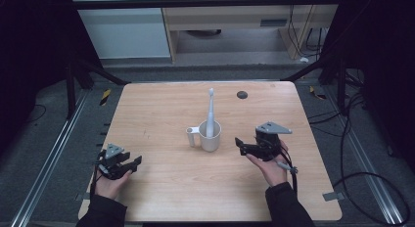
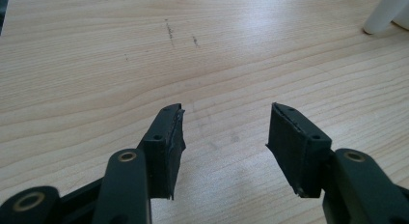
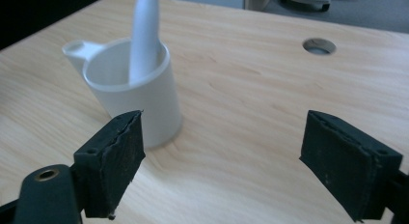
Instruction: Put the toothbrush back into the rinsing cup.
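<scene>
A white cup [image 1: 210, 136] with a side handle [image 1: 191, 137] stands upright near the middle of the wooden table [image 1: 161, 104]. A white toothbrush [image 1: 211, 112] stands in it, head up, leaning on the rim. In the right gripper view the cup [image 3: 137, 91] is close ahead at the left, with the toothbrush [image 3: 143, 35] rising out of it. My right gripper [image 1: 241, 145] is open just to the right of the cup, with nothing between its jaws. My left gripper [image 1: 134, 162] is open near the table's front left, over bare wood [image 2: 226, 132].
A round cable hole [image 1: 242, 94] lies in the tabletop behind the cup, and shows as a hole [image 3: 319, 46] in the right gripper view. Cables [image 1: 352, 139] trail on the floor to the right of the table. Metal rails [image 1: 54, 148] run along both sides.
</scene>
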Tool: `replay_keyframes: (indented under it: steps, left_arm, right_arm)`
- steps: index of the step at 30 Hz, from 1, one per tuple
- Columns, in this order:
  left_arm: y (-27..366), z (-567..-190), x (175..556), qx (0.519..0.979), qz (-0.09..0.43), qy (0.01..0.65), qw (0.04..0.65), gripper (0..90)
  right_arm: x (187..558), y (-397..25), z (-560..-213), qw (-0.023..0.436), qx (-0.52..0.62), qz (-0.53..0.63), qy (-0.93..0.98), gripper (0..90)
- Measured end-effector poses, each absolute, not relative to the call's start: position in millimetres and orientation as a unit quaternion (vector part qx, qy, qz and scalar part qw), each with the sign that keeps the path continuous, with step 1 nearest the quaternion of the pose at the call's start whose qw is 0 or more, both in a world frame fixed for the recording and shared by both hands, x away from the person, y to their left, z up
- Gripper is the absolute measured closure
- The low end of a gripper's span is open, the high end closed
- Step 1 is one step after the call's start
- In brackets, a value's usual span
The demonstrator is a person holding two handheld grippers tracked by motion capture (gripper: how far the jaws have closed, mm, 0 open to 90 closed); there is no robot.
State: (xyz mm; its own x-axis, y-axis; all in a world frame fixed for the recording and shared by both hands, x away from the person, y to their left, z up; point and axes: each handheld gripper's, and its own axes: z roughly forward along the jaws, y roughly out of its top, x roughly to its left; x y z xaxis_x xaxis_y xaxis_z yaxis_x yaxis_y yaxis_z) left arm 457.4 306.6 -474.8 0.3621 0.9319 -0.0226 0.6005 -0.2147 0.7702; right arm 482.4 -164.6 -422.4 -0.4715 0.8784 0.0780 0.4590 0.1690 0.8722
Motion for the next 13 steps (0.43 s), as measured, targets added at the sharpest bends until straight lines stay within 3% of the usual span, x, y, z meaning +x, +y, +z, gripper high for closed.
replay_keyframes:
  steps: [13]
  left_arm:
    - [305.1, -476.6, 457.3, 0.749, 0.227, 0.509, 0.358, 43.8]
  right_arm:
    - [461.3, -216.7, -463.5, 0.234, 0.489, 0.401, 0.738, 11.8]
